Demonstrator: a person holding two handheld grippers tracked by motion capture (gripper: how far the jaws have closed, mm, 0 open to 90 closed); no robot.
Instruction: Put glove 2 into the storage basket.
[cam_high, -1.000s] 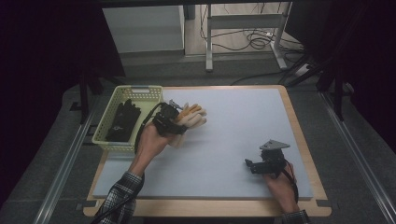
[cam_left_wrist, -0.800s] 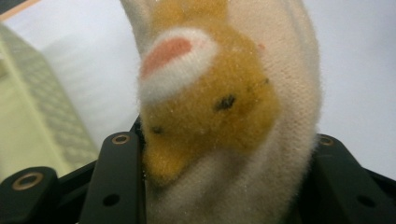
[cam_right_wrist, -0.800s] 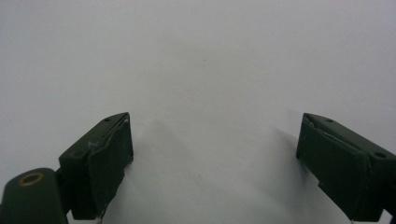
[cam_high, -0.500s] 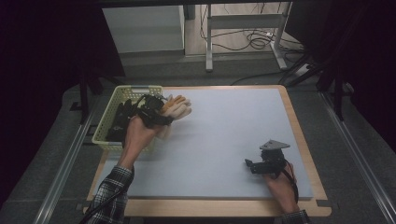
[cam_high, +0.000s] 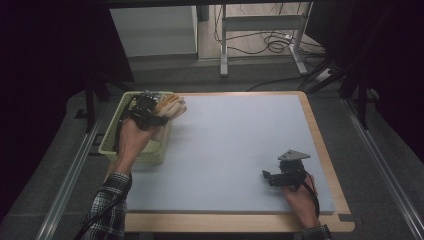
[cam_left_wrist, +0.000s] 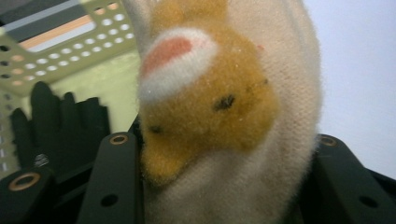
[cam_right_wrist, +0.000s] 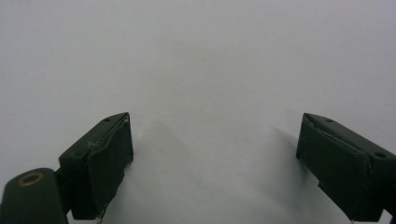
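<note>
The basket sits at the left edge of the bench. The left tool holds the toy over the basket's right rim. A glove lies in the basket. The right tool rests near the bench's front right corner.

A cream and orange plush toy is held by the left gripper above the right-hand edge of a pale green basket at the table's left side. The right gripper is rested on the white mat, well apart.
</note>
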